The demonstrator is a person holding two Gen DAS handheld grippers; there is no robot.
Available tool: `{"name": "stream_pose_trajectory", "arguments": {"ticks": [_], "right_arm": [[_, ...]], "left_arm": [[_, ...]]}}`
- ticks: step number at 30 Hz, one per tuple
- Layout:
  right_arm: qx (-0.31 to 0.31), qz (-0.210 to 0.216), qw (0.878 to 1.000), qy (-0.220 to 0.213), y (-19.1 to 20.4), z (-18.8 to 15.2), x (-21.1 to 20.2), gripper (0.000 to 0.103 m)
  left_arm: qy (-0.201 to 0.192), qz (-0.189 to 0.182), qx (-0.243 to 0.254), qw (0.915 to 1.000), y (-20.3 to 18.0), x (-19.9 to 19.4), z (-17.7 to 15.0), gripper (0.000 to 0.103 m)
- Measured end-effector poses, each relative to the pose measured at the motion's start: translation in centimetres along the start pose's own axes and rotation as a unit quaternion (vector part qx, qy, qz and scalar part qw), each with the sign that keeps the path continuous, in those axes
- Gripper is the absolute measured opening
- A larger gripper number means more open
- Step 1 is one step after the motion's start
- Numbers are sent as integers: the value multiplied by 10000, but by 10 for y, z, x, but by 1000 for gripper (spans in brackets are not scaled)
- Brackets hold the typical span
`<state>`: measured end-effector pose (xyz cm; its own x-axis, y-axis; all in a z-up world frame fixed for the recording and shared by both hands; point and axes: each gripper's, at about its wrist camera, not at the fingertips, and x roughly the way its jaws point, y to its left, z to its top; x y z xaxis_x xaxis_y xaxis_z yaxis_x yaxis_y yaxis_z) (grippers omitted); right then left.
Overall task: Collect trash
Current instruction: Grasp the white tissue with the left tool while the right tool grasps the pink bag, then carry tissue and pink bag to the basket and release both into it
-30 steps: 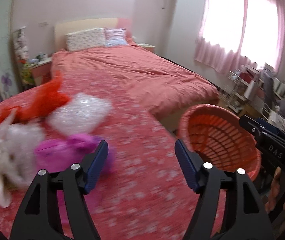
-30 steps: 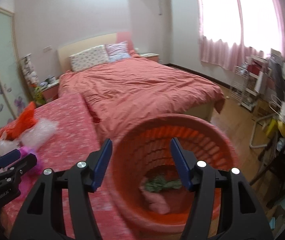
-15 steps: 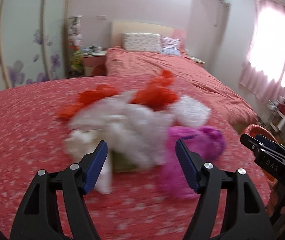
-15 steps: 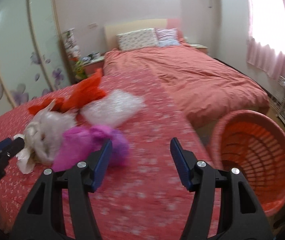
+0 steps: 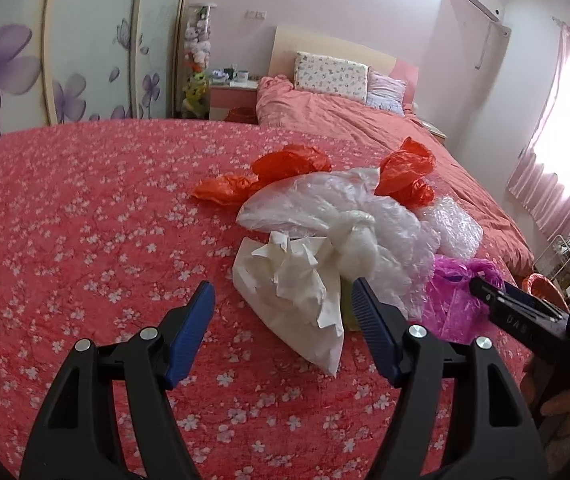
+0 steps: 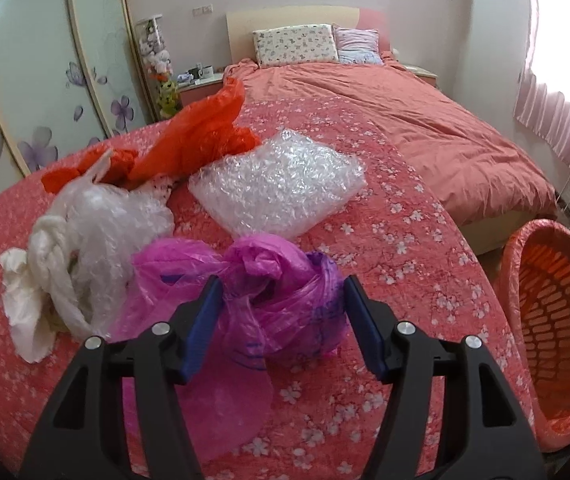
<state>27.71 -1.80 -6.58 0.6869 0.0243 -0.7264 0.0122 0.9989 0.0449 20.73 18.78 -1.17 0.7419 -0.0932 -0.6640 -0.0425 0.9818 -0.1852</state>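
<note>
Your right gripper (image 6: 281,312) has its jaws wide apart, straddling the knotted pink bag (image 6: 273,292) on the floral bedspread (image 6: 397,240); can't tell if the pads actually touch it. Bubble wrap (image 6: 281,184) lies at 12 o'clock, red bag (image 6: 201,136) at 11, basket (image 6: 557,320) at 3. Your left gripper (image 5: 283,308) is spread open too, empty, with the white paper (image 5: 297,288) just ahead at 1 o'clock, the clear bag (image 5: 325,204) behind it.

Pink bed (image 6: 385,120) with two pillows (image 6: 297,44) — flowered wardrobe doors (image 5: 85,40), pink curtains (image 6: 553,92).
</note>
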Motion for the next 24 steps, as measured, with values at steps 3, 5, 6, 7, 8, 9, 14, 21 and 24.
{"name": "stream_pose_trajectory", "arguments": {"ticks": [3,5,6,7,8,9,14,21,24], "right_arm": [[-62,36,10000,49,-2,-3,3,48],[-150,29,9999,5,-1,-6,1,38],[-208,-2,9998,-32,0,-8,-1,31],[-244,-28,9997,-59,1,-8,-4,27],[-268,-56,9996,-86,1,-9,-6,22],[-275,-74,9995,-102,-1,-10,-8,19],[-165,-83,9998,-111,-10,-13,-12,14],[-182,-75,9995,-243,-11,-14,-22,12],[-142,-65,9994,-307,-13,-12,-28,11]], "left_arm": [[113,43,-96,9999,1,12,1,70],[175,48,-146,9997,2,16,-3,70],[219,67,-177,9996,3,20,-3,70],[258,70,-212,9994,4,22,-4,70],[290,62,-230,9993,4,23,-4,70],[351,64,-245,9991,5,27,-5,70],[602,2,-385,9974,7,40,-8,70],[492,-158,-318,9982,7,29,-8,37],[418,-149,-328,9985,11,21,-7,35]]}}
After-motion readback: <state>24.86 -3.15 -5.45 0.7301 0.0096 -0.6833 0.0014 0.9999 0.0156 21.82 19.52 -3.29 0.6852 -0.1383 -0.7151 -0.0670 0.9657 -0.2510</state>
